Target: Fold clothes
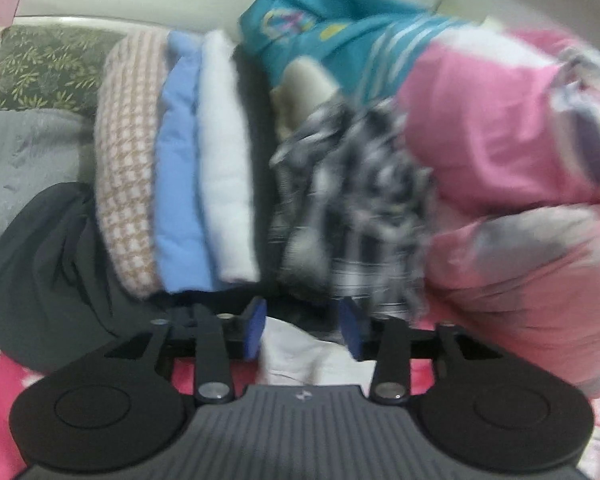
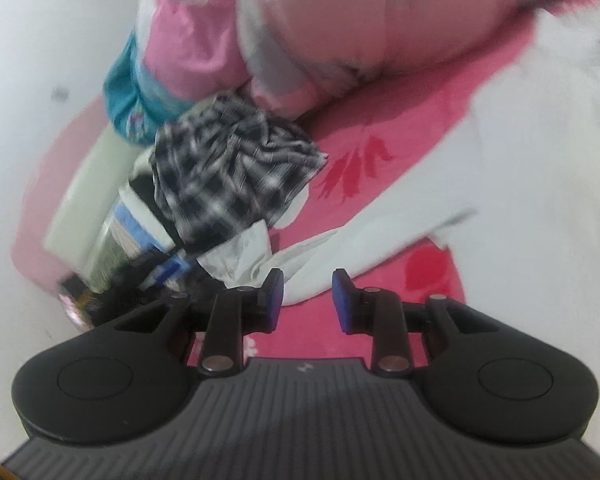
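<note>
Folded stack (image 1: 172,160) stands at 10 o'clock, checked garment (image 1: 340,200) and white garment (image 2: 380,232) lie crumpled, left gripper (image 1: 302,330) and right gripper (image 2: 307,300) both gape empty.

A bed covered in a pink blanket with red leaf prints (image 2: 380,120) is carrying everything. Ahead of the right hand-held gripper (image 2: 307,300), a crumpled white garment (image 2: 320,252) is lying on it, with a rumpled black-and-white checked cloth (image 2: 228,168) sitting beyond, to the left.
</note>
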The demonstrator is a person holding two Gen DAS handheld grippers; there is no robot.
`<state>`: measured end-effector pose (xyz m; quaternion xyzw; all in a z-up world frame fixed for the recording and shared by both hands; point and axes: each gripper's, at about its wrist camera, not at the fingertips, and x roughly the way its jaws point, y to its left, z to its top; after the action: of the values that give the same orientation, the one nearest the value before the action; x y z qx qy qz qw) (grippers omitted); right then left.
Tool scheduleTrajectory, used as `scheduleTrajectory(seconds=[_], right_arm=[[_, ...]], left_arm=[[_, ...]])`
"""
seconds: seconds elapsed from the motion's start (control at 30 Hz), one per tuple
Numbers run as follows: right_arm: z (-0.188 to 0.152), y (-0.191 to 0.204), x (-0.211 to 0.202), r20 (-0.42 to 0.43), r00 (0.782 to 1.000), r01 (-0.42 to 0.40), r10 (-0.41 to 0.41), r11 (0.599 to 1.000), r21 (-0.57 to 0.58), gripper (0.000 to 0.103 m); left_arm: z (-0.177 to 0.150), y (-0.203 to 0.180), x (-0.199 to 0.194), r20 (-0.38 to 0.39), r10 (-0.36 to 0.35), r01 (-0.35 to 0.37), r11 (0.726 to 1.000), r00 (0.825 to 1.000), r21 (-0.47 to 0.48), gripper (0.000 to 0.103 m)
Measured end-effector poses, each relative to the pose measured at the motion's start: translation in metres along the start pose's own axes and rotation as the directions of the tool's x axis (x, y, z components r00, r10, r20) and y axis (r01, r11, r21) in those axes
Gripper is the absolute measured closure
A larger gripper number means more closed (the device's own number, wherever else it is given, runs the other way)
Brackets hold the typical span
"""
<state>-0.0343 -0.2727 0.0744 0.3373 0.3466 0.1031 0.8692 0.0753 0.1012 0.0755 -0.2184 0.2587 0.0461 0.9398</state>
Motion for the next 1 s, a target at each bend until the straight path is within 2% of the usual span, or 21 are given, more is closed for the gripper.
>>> scheduleTrajectory(seconds=[0.07,0.17,0.27,0.4,0.53,0.63,0.73,0.87,1.0], right_arm=[[0.0,0.019,0.016,-0.02,0.999,0.024,-0.027,0.99,-0.137,0.075],[-0.005,0.047,0.048,-0.065,0.994,0.056,-0.085,0.929,-0.367,0.073],[-0.013,0.064,0.075,-0.072,0.989,0.067,-0.13,0.823,-0.565,0.07],[-0.019,0.075,0.102,-0.086,0.986,0.034,-0.143,0.678,-0.734,0.064],[-0.027,0.083,0.129,-0.14,0.982,-0.047,-0.127,0.553,-0.832,0.062],[-0.034,0.092,0.157,-0.203,0.97,-0.117,-0.131,0.483,-0.868,0.062],[-0.038,0.101,0.182,-0.253,0.959,-0.174,-0.127,0.439,-0.881,0.062],[-0.044,0.113,0.207,-0.294,0.947,-0.227,-0.131,0.373,-0.899,0.062],[-0.056,0.119,0.222,-0.324,0.933,-0.261,-0.157,0.326,-0.909,0.064]], left_arm=[[-0.014,-0.005,-0.014,0.004,-0.084,0.084,0.996,0.996,-0.01,0.052],[-0.043,-0.009,-0.031,0.003,-0.173,0.173,0.985,0.985,0.015,0.051],[-0.072,-0.006,-0.046,0.009,-0.221,0.22,0.975,0.975,0.038,0.048],[-0.098,0.004,-0.059,0.011,-0.231,0.229,0.968,0.973,0.102,0.045],[-0.106,0.012,-0.062,-0.012,-0.213,0.213,0.97,0.977,0.115,0.045],[-0.107,0.02,-0.07,0.019,-0.208,0.205,0.971,0.978,0.12,0.047],[-0.107,0.025,-0.079,0.065,-0.198,0.189,0.973,0.978,0.13,0.048],[-0.11,0.029,-0.083,0.09,-0.204,0.192,0.973,0.975,0.126,0.048],[-0.113,0.033,-0.088,0.114,-0.209,0.195,0.973,0.971,0.123,0.048]])
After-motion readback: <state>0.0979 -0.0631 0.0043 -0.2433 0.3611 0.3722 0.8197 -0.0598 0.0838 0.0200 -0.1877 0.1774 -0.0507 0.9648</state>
